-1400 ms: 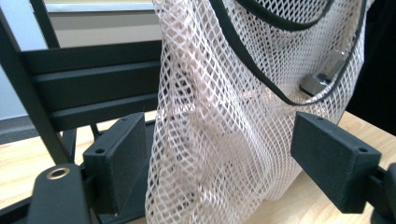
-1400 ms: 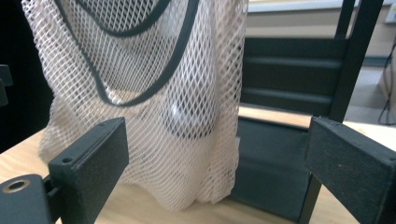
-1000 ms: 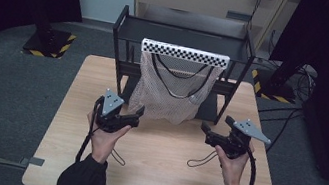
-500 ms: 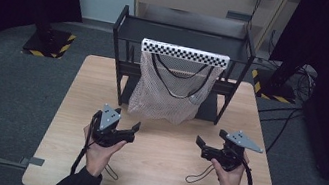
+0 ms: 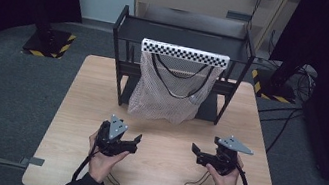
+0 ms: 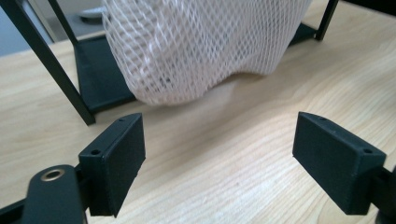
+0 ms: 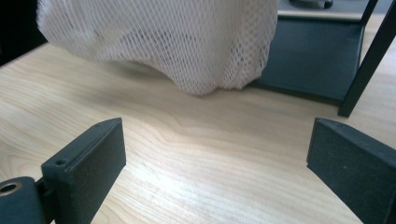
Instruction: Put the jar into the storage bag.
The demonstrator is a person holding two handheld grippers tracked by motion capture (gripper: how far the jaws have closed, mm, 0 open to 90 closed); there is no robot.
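A white mesh bag (image 5: 170, 91) with black handles hangs from the top of a black metal rack (image 5: 126, 35), its checkered band along the rack's front bar. The bag's bottom (image 6: 196, 70) hangs just above the wooden table (image 5: 157, 182). My left gripper (image 5: 135, 141) rests low over the table, in front and to the left of the bag, open with nothing between its jaws. My right gripper (image 5: 195, 151) sits to the right at the same depth, also open and empty. In the right gripper view the bag (image 7: 187, 42) hangs ahead of the wide-apart jaws.
The rack's lower shelf (image 7: 313, 51) lies on the table behind the bag, with a black post (image 6: 51, 60) at each corner. Grey carpet surrounds the table. Black stands with striped bases (image 5: 49, 43) are at both far sides.
Both grippers have moved down and back toward the table's near edge, away from the bag. Their jaws stay wide apart. The bag hangs as before.
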